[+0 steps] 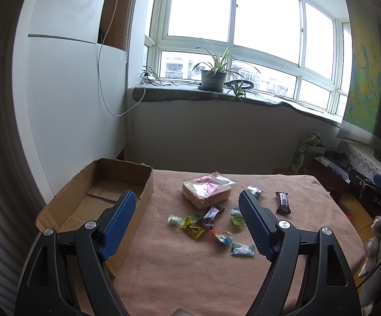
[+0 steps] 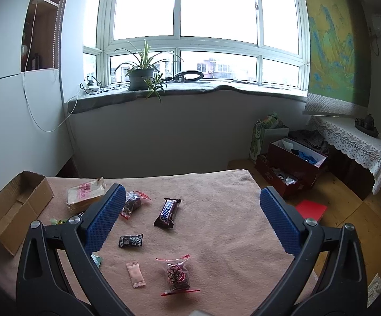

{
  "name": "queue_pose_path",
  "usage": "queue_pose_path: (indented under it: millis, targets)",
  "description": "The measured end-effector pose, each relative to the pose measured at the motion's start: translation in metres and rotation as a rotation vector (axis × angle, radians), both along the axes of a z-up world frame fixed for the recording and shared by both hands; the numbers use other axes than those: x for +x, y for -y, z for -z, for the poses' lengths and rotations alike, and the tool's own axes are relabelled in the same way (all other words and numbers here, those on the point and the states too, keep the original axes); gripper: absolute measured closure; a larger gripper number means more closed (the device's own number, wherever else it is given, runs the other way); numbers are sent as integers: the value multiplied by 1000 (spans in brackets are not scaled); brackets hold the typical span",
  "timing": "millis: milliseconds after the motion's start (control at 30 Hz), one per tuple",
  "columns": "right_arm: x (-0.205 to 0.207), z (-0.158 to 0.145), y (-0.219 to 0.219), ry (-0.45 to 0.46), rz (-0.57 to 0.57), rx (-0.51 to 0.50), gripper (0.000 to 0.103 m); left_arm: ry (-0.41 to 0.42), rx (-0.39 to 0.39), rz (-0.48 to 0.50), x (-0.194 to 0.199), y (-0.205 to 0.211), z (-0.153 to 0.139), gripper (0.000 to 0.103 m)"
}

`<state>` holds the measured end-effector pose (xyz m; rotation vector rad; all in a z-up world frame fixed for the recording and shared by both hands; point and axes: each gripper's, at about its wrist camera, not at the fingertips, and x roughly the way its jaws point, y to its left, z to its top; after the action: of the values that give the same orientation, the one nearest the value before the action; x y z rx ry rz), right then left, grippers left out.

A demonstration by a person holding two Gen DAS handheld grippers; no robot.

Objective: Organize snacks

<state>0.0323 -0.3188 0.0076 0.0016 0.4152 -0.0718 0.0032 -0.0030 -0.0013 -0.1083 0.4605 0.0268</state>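
Note:
An open, empty cardboard box (image 1: pixel 95 197) sits at the table's left; it also shows in the right wrist view (image 2: pixel 14 210). A bagged bread slice (image 1: pixel 206 189) (image 2: pixel 85 194) lies beside it. Small wrapped snacks lie scattered: a Snickers bar (image 2: pixel 167 212) (image 1: pixel 282 202), a second chocolate bar (image 1: pixel 210 217), a yellow packet (image 1: pixel 191 227), green candies (image 1: pixel 236 217), a black packet (image 2: pixel 131 241), a pink sachet (image 2: pixel 135 273), and clear bags of dark snacks (image 2: pixel 177 276) (image 2: pixel 133 202). My left gripper (image 1: pixel 187 197) is open above the table, empty. My right gripper (image 2: pixel 190 192) is open and empty.
The table wears a pink towel (image 2: pixel 216 210). Beyond it are a wall and windowsill with a potted plant (image 1: pixel 213 76). Red boxes (image 2: pixel 293 163) and a red book (image 2: pixel 310 208) lie on the wooden floor at right, beside a lace-covered side table (image 2: pixel 353 137).

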Motion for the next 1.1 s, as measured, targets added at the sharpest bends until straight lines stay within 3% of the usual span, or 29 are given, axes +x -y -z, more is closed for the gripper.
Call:
queue_pose_path:
  millis: [1100]
  targets:
    - [-2, 1, -7, -14, -7, -26, 0, -9, -17, 4, -3, 1, 3, 22]
